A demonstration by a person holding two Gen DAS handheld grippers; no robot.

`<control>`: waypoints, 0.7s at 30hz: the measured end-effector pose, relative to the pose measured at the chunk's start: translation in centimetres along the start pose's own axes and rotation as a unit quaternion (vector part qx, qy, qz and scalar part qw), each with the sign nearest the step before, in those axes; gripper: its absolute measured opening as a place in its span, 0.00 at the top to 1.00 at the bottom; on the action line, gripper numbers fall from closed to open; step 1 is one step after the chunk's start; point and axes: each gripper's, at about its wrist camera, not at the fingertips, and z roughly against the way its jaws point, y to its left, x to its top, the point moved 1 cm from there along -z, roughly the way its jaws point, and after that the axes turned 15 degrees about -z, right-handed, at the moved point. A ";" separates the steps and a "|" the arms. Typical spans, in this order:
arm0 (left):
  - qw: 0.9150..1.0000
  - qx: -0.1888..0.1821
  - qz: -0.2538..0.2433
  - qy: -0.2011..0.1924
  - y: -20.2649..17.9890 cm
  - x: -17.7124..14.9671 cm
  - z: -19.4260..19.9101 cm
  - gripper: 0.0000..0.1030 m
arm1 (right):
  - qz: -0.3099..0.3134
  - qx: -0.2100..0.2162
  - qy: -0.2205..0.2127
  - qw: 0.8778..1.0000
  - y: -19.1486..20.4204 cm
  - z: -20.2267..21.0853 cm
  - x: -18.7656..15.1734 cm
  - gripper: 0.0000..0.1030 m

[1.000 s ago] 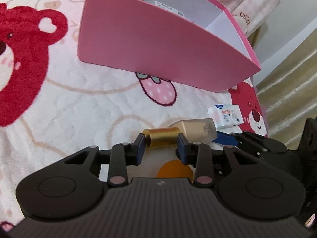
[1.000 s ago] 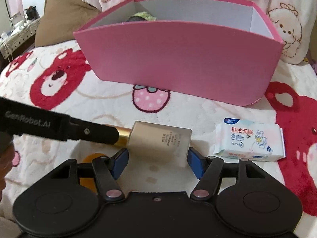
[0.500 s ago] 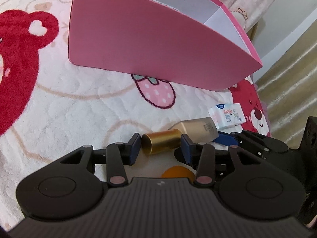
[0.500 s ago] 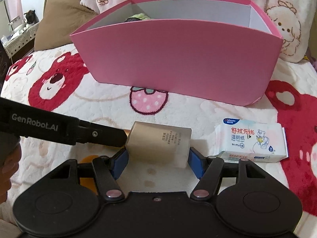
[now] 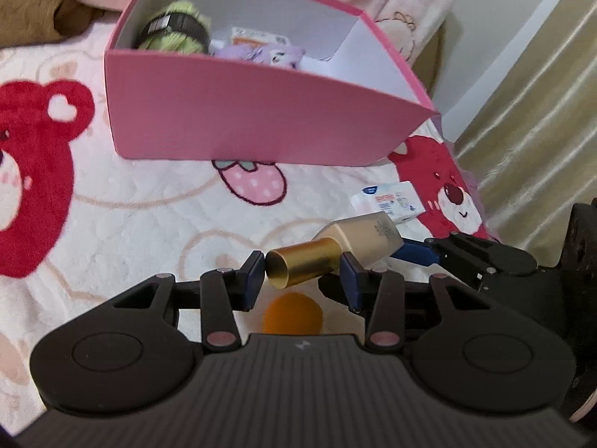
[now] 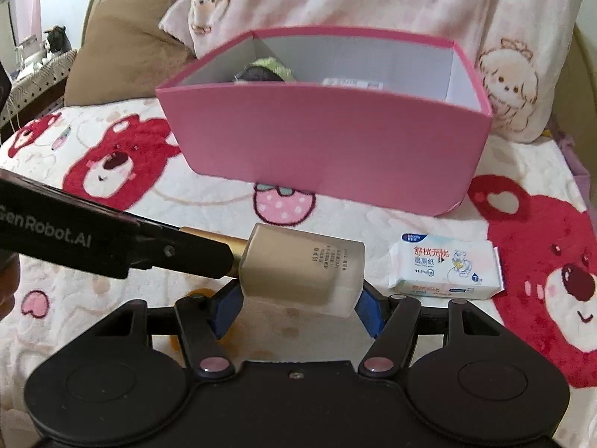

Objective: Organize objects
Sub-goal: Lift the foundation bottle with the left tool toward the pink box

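Bottle (image 6: 302, 268): frosted beige body, gold cap (image 5: 304, 265). Held clear of the bed, in front of the pink box (image 6: 328, 149). Long axis roughly level, crosswise to the box front; cap points to the person's left.
Right gripper (image 6: 296, 308): jaws clamped on the bottle body.
Left gripper (image 5: 302, 278): jaws closed against the gold cap.
Step in hand, by judgement: carrying the bottle to the box. Next move calls for lifting it over the near wall and releasing inside.
Box contents: yarn ball (image 5: 175, 31), purple toy (image 5: 261, 54).
Bed blanket (image 6: 209, 201): wipes pack (image 6: 444, 270) near the box's right corner; orange ball (image 5: 293, 315) beneath the grippers.
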 end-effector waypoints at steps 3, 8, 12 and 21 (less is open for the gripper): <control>1.000 0.012 -0.018 -0.001 -0.9 -0.1 1.0 0.60 | 0.006 0.001 -0.007 1.000 0.7 0.9 -0.1 0.33; 1.000 0.018 -0.022 0.000 -1.1 -0.1 2.6 0.60 | 0.013 0.001 -0.010 1.000 1.8 2.1 -0.1 0.33; 1.000 0.016 -0.014 0.004 -1.0 -0.1 3.7 0.60 | 0.031 -0.007 -0.008 0.999 3.1 3.0 0.0 0.33; 1.000 0.012 -0.007 -0.011 -1.3 0.4 6.7 0.60 | 0.044 -0.018 -0.018 0.999 5.0 5.5 0.8 0.33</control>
